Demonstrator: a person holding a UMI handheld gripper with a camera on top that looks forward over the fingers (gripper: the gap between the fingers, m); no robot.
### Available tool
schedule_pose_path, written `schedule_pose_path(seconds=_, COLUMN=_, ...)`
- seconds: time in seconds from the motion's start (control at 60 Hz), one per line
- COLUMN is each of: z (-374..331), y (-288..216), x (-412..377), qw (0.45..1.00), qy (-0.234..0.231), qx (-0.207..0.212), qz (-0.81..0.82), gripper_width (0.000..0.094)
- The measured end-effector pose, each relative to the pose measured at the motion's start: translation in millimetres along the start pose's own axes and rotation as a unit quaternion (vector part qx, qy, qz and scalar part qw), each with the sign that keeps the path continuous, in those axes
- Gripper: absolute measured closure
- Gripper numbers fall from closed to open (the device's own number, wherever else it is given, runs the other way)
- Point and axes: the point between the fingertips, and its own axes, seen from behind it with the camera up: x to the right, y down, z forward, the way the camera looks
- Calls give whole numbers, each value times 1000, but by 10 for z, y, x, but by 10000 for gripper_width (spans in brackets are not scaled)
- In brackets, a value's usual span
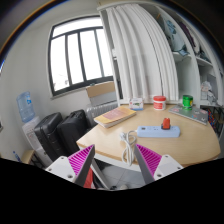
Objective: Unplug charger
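Observation:
A white power strip [157,129] with a red switch [167,123] lies near the front edge of the wooden table [190,135]. A white cable [126,144] runs from the strip's near end and loops down over the table edge, just ahead of and between my fingers. I cannot make out the charger body itself. My gripper [115,163] is open and empty, below and short of the table edge; its magenta pads [80,160] stand wide apart.
On the table are a pinkish book [115,115], a red cup [159,101], a green cup [187,101] and a small white item [136,104]. Dark chairs [60,130] stand left of the table. A window, radiator, curtain and shelves lie beyond.

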Motion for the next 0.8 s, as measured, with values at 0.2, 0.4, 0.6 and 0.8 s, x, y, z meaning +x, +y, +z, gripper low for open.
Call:
schedule_pose_path(seconds=0.2, z=137, y=-32, x=689, qw=998, qy=68, qx=3, qz=-14, gripper_width=112)
schedule_pose_path(seconds=0.4, z=535, y=-249, x=1670, qw=987, qy=160, qx=16, qz=-30, gripper_width=116)
schedule_pose_path(seconds=0.6, z=1076, y=-285, x=2266, qw=979, qy=204, qx=-8, qz=-16, gripper_width=227)
schedule_pose_path(seconds=0.8, z=1232, y=-285, x=2261, qw=982, qy=186, qx=6, qz=-16, gripper_width=688)
